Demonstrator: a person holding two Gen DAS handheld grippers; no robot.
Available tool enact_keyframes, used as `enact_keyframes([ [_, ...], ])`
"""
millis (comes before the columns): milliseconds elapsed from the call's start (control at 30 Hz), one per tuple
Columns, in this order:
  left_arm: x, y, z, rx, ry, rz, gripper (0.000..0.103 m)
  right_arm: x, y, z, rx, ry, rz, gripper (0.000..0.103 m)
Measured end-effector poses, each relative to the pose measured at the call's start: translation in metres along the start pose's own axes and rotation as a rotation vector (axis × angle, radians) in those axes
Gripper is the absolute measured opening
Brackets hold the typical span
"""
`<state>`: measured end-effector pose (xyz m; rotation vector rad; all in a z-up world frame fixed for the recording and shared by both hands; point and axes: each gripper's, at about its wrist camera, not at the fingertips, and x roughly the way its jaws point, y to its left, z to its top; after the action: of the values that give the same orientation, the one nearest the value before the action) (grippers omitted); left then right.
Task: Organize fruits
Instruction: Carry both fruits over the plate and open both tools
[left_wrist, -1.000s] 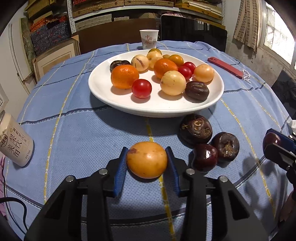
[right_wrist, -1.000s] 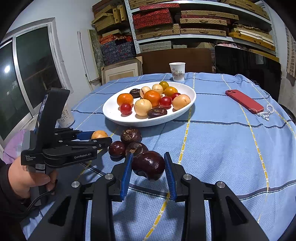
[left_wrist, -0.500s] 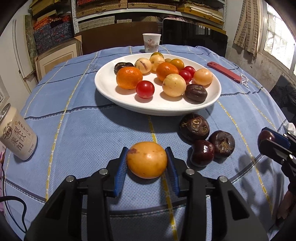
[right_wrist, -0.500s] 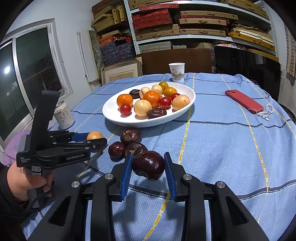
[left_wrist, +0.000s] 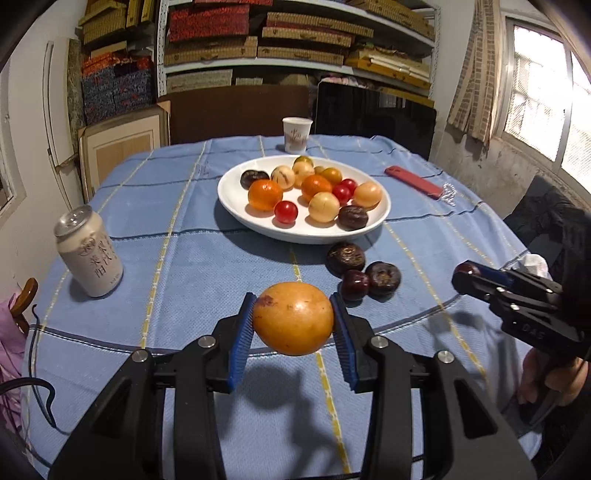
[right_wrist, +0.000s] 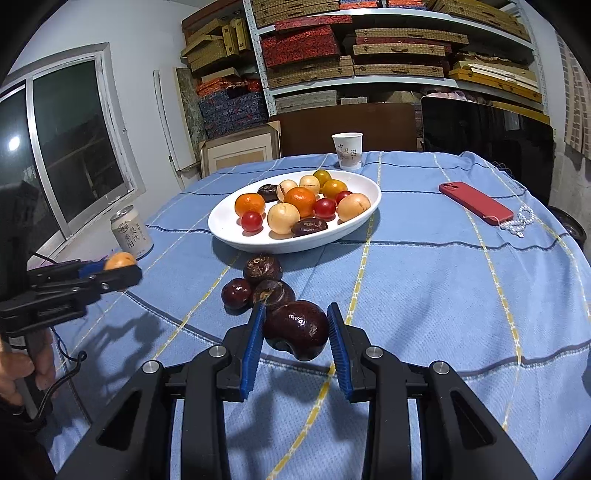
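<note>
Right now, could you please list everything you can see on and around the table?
plate: one, white, mid-table, holding mixed fruit
dark fruits: three, brown, loose on cloth before plate
can: one, cream, left edge
paper cup: one, white, behind plate
phone: one, red, right side
bead chain: one, white, by phone
tablecloth: one, blue checked
shelves: stacked boxes, back wall
left gripper: jaws shut on orange fruit
right gripper: jaws shut on dark fruit

Both hand-held grippers, left and right, clamp fruit, angled downward.
</note>
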<state>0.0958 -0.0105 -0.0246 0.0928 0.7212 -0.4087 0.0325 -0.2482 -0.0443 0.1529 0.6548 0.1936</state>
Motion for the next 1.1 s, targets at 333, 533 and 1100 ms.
enact_keyframes([
  [333,-0.061,-0.005,0.037,0.038,-0.092,-0.053,0.039,-0.046,-0.001,0.024,-0.060,-0.060,-0.012,0.035],
  [533,-0.067,-0.004,0.094,0.065,-0.124,-0.050,0.039,-0.063,-0.013,0.081,-0.118,-0.145,-0.043,0.035],
  [1100,0.042,0.005,0.168,0.013,-0.068,-0.077,0.039,0.007,-0.023,0.147,-0.188,-0.130,-0.031,0.035],
])
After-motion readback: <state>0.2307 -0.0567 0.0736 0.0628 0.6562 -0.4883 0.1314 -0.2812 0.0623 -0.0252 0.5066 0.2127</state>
